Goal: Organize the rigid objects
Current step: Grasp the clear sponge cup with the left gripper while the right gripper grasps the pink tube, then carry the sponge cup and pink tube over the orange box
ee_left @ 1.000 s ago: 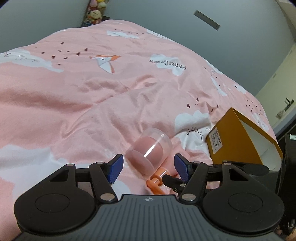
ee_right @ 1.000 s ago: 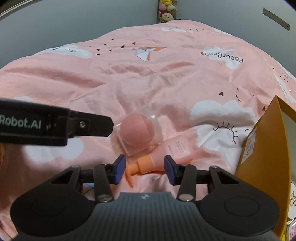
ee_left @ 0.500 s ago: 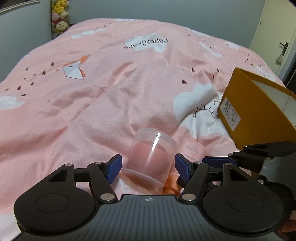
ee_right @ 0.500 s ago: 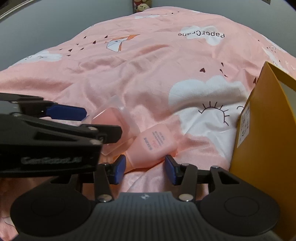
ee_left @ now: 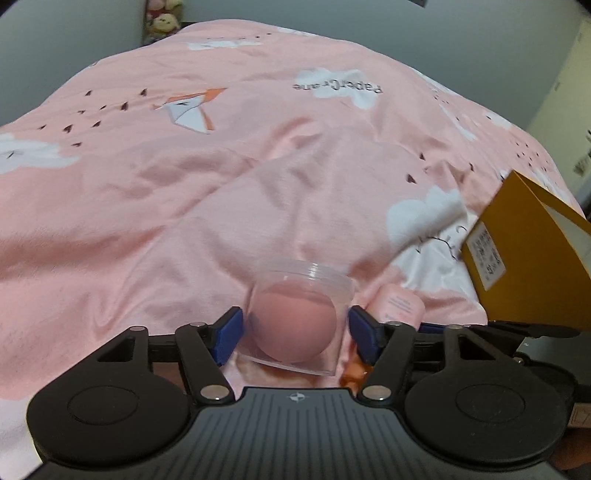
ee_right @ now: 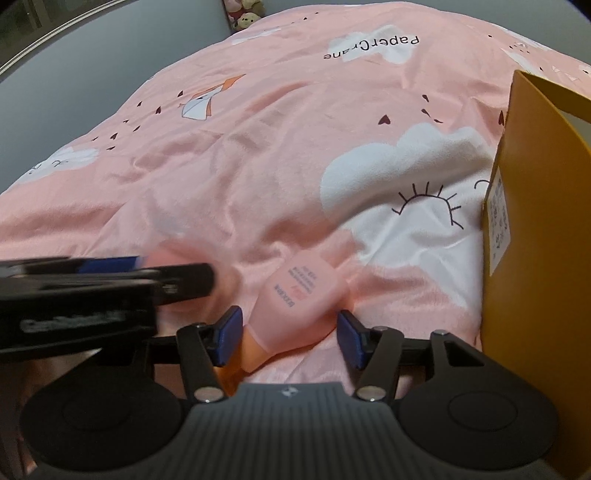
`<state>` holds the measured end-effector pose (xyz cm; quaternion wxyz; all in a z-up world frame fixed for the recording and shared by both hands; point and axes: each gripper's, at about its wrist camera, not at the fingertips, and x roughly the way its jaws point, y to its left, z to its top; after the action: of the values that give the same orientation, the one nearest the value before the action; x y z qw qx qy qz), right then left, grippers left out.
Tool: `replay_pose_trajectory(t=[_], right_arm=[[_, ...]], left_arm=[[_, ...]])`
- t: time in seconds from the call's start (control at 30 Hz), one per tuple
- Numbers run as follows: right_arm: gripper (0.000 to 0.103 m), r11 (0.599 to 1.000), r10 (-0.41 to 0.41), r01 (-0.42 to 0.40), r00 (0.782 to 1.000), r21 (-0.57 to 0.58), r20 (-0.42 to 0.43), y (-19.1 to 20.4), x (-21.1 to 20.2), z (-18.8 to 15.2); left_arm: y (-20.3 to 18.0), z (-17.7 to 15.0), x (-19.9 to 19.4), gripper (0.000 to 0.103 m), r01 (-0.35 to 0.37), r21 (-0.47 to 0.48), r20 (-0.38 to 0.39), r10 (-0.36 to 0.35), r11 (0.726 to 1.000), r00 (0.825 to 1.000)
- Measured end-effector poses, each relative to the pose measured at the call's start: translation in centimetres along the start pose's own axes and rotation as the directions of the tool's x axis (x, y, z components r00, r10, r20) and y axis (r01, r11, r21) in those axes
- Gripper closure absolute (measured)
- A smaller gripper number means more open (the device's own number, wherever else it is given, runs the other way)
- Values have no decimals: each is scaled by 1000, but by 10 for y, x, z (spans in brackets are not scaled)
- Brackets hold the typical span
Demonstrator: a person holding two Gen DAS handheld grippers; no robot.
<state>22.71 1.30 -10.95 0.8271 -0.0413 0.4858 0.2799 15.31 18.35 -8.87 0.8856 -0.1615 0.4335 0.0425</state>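
A: Where is the clear plastic case [ee_left: 301, 314] with the pink makeup sponge [ee_left: 295, 325] inside?

B: It lies on its side on the pink bedspread [ee_left: 184, 221], right between the blue fingers [ee_left: 229, 334] of the left gripper [ee_left: 295, 334]. Those fingers stand fairly wide and have just been opening further; a thin gap shows on each side of the case, so they flank it without pressing.

A: And the right gripper [ee_right: 290, 338]?

B: Its fingers [ee_right: 349, 338] have just been opening too, to a middling width. The pink lotion bottle [ee_right: 301, 299] lies between them on the bed, its orange pump end pointing near, toward the camera. The left finger sits just beside the bottle's neck; whether it touches I cannot tell. The right finger is clearly apart from it.

A: How do the two things sit relative to each other?

B: The bottle is just to the right of the case. In the right wrist view the left gripper crosses in from the left, blurred, over the case.

A: Anything else nearby?

B: A mustard-yellow cardboard box [ee_right: 535, 258] with a white label stands to the right of the bottle. Plush toys [ee_left: 162, 22] sit at the far end of the bed.
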Motion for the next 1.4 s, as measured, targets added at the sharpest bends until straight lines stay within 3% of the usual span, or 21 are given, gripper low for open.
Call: replay_pose_trajectory(t=[0.13, 0.27, 0.4, 0.5, 0.53, 0.67, 0.9, 1.17, 1.4], right_arm=[[44, 1000, -12, 12, 1000, 6, -12, 0, 9, 5], [43, 1000, -12, 12, 1000, 7, -15, 1, 15, 6], [43, 1000, -16, 16, 1000, 8, -14, 1, 20, 5], [46, 999, -39, 40, 999, -33, 3, 8, 17, 4], [53, 998, -44, 44, 999, -51, 11, 11, 15, 3], [59, 994, -43, 46, 998, -101, 36, 16, 3, -1], [62, 987, -44, 57, 995, -153, 88, 24, -21, -8], [62, 987, -22, 45, 989, -157, 149, 25, -59, -7], [62, 988, 1, 36, 971, -150, 241, 18, -106, -2]], left_arm=[[4, 1, 15, 13, 10, -34, -27, -11, 999, 1000], [4, 1, 22, 12, 10, -49, -30, -12, 999, 999], [1, -2, 21, 26, 29, -56, -17, -30, 998, 999], [-4, -5, 15, 28, 20, -40, 9, -20, 999, 1000], [-4, -6, 11, 28, 14, -45, 25, -13, 999, 1000], [2, -12, -3, 29, 6, -114, 49, 0, 993, 999], [1, -20, -26, 30, -43, -137, 97, 56, 990, 994], [-5, -19, -49, 30, -16, -152, 167, 41, 988, 985], [-23, -9, -73, 34, 29, -124, 234, 1, 992, 972]])
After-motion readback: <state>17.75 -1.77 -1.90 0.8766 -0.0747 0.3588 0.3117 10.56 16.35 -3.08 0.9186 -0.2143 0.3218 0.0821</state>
